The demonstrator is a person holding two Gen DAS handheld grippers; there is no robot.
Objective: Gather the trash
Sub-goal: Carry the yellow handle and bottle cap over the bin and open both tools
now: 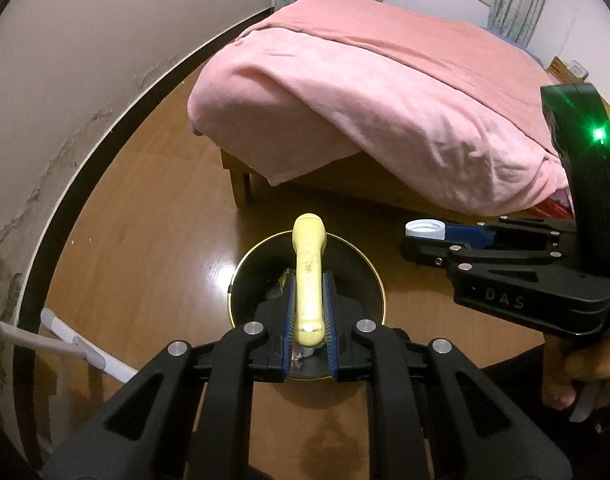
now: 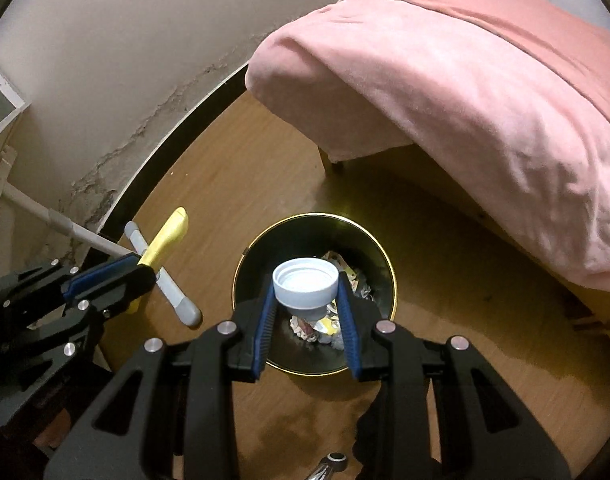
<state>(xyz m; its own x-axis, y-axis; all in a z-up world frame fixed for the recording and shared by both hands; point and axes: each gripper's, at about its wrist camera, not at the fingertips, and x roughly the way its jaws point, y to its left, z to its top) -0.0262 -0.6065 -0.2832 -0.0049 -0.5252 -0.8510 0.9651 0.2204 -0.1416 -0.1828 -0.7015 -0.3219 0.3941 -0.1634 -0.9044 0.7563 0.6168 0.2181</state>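
Wall and dark baseboard (image 2: 117, 208) curve along the left, with a white-and-grey pole (image 2: 161, 280) lying on the wood floor (image 2: 233, 168) beside them. Next comes the left gripper (image 1: 310, 276), its blue pads closed tight on a pale yellow handle-shaped piece (image 1: 308, 268) that sticks out forward past the fingertips. In the left wrist view that piece hangs over the round black bin (image 1: 369, 264) with the gold rim; in the right wrist view it looks off to the bin's left side, so how squarely it sits above the opening is hard to judge. Middle of the scene: the bin itself, already holding crumpled wrappers (image 2: 325, 320) at the bottom. The right gripper (image 2: 307, 284) is narrowed onto a white plastic cap (image 2: 305, 284), pinched between both pads and sitting right over the bin's mouth. Farther right, the bed under a pink blanket (image 2: 485, 92) stands near the bin but not touching it.

Both pieces of trash look ready to be dropped. The main risk is on the left: the yellow piece is long, and if it is let go while off-centre it could strike the rim and tip out onto the floor, or roll toward the pole. The cap is light and round, so releasing it from high up could make it bounce off the wrappers or the rim. The two grippers are close together and could also knock each other over the narrow opening.
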